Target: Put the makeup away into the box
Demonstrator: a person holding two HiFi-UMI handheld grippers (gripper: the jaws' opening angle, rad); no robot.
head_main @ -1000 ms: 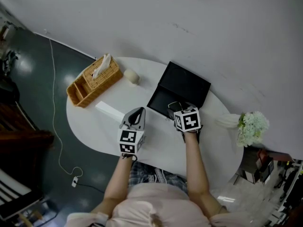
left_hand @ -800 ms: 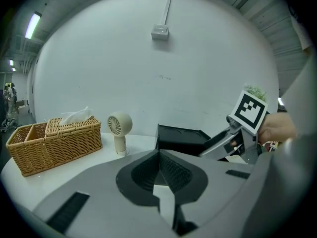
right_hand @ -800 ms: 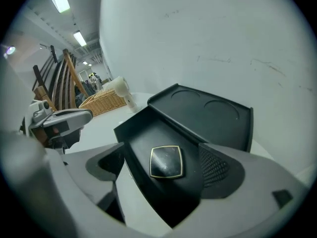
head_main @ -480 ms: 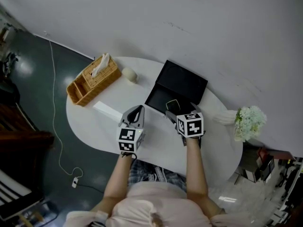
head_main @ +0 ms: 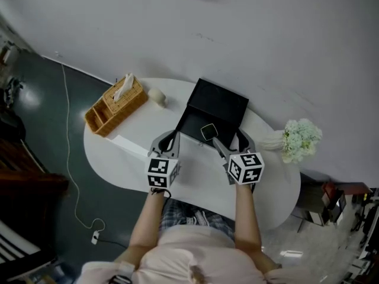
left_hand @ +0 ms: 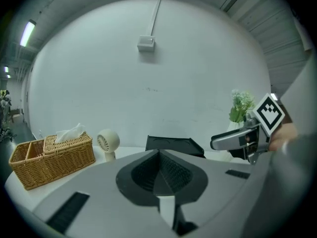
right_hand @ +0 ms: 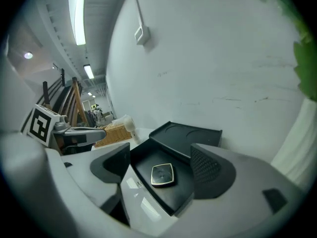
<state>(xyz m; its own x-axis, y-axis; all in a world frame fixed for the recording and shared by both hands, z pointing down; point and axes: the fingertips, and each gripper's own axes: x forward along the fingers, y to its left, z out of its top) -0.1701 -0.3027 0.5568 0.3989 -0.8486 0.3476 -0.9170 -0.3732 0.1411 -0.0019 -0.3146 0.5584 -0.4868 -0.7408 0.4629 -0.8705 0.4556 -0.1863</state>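
An open black box (head_main: pixel 192 127) stands at the back of the white table, its lid (head_main: pixel 222 101) laid back toward the wall. Inside the box lies a dark square compact with a gold rim (head_main: pixel 207 132), also shown in the right gripper view (right_hand: pixel 162 174). My right gripper (head_main: pixel 234 142) hovers above the box's near edge, open; its jaws have just been closing a little and nothing is between them. The compact lies free below them. Left of the box my left gripper (head_main: pixel 169 141) is raised and shut, with its pads (left_hand: pixel 159 168) meeting on nothing.
A wicker basket with tissues (head_main: pixel 115 105) and a small cream fan (head_main: pixel 156 96) stand at the table's back left. A white oblong box (head_main: pixel 127 145) lies left of my left gripper. White flowers (head_main: pixel 299 138) stand at the right. The wall runs close behind the oval table (head_main: pixel 201 185).
The right gripper has lifted out of the box and drawn back toward me, leaving the compact lying inside. The left gripper has risen slightly.
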